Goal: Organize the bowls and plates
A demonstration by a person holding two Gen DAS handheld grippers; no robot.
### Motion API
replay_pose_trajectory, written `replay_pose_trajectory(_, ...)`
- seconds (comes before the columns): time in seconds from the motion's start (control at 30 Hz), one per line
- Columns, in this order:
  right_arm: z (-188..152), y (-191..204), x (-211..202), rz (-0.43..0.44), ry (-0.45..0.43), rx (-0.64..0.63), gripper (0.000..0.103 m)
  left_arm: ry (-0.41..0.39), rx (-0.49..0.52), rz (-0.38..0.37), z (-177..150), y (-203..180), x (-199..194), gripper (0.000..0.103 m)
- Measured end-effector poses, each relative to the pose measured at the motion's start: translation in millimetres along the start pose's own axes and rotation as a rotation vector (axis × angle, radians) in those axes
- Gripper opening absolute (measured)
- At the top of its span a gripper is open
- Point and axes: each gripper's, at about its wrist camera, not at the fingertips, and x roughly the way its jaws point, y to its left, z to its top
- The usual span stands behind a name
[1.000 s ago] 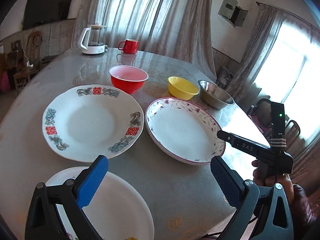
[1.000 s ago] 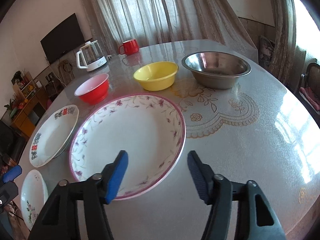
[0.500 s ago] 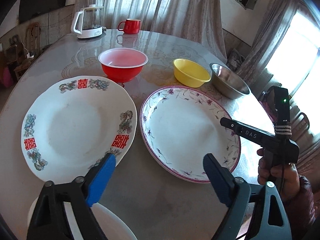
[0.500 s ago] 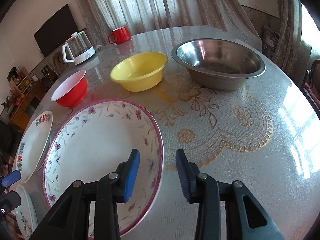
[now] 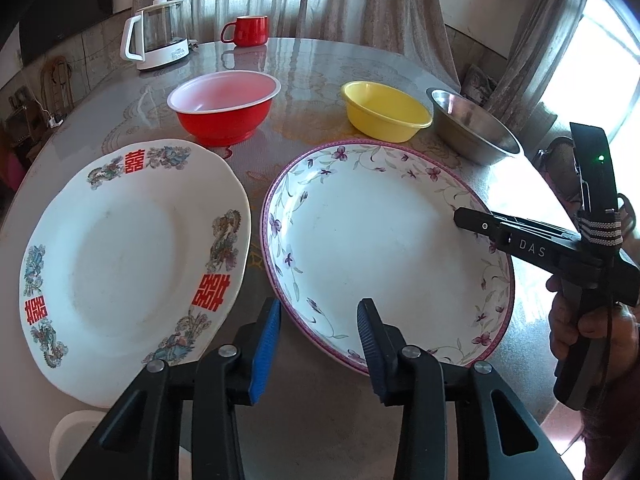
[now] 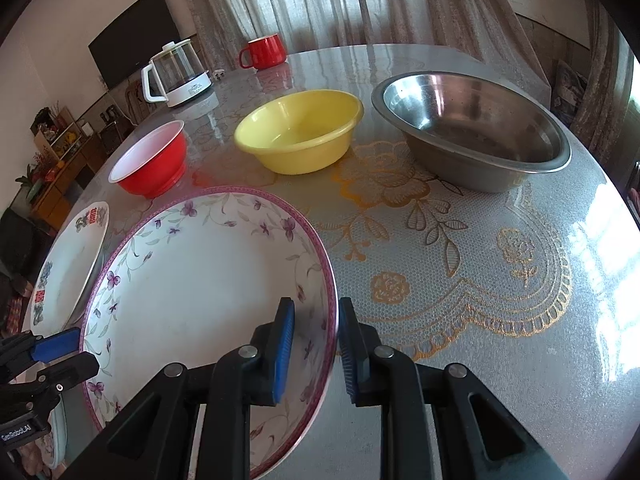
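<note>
My left claw [image 5: 318, 344] and right claw [image 6: 314, 344] are both closing astride opposite rims of the floral plate [image 5: 384, 240], which lies flat on the worktop [image 6: 460, 280]; the pads do not yet press. Uneven closure could tip it against the neighbouring dragon plate [image 5: 128, 256].

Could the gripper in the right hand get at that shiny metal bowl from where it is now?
Probably not yet: the right gripper is closing astride the flowered plate's rim. The metal bowl sits beyond, across bare table.
</note>
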Motion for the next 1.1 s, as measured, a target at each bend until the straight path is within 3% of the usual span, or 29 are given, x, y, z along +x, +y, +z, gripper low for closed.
replay_pose_trajectory(0.13,3,2,2,0.007,0.008,-0.026,0.022,-0.008,0.012,0.012,0,-2,3,0.039)
replay_pose_trajectory(0.4,-1,-11,-5,0.055,0.014,0.041,0.011,-0.014,0.03,-0.011,-4,0,-1,0.039)
replay_pose_trajectory(0.83,-40,-27,-31,0.169,0.043,0.15,0.013,0.003,0.032,-0.065,-30,-2,-19,0.039)
replay_pose_trajectory(1.1,-67,-13,-44,0.144,0.03,0.132,0.013,-0.003,0.037,-0.065,-43,-1,-25,0.039)
